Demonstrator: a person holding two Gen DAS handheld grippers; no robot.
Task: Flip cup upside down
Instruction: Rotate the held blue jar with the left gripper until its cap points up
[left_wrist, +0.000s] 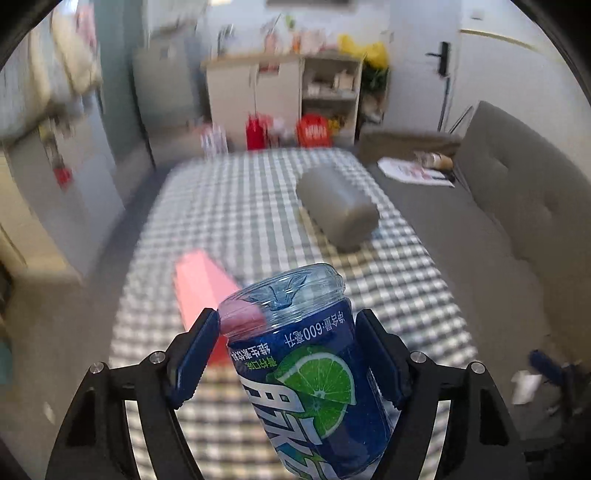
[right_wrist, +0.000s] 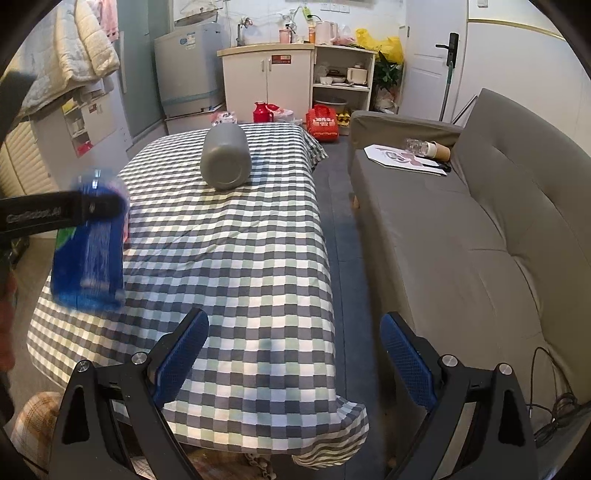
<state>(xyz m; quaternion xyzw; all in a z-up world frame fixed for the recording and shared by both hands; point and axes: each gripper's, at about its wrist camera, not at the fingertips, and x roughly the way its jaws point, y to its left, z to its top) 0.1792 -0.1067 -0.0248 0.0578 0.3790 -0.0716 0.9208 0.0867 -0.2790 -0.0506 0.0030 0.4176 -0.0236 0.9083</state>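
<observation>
My left gripper (left_wrist: 286, 354) is shut on a clear plastic cup with a blue lime-print label (left_wrist: 314, 376) and holds it tilted above the checked tablecloth (left_wrist: 240, 221). The label text reads upside down. The same cup (right_wrist: 88, 251) shows blurred at the left of the right wrist view, clamped in the left gripper (right_wrist: 96, 206) above the table's left edge. My right gripper (right_wrist: 293, 354) is open and empty over the table's near right corner.
A grey cylindrical container (left_wrist: 338, 208) lies on its side on the table; it also shows in the right wrist view (right_wrist: 226, 157). A pink object (left_wrist: 201, 291) lies behind the cup. A grey sofa (right_wrist: 480, 221) stands at the right. Cabinets (right_wrist: 266, 81) stand beyond.
</observation>
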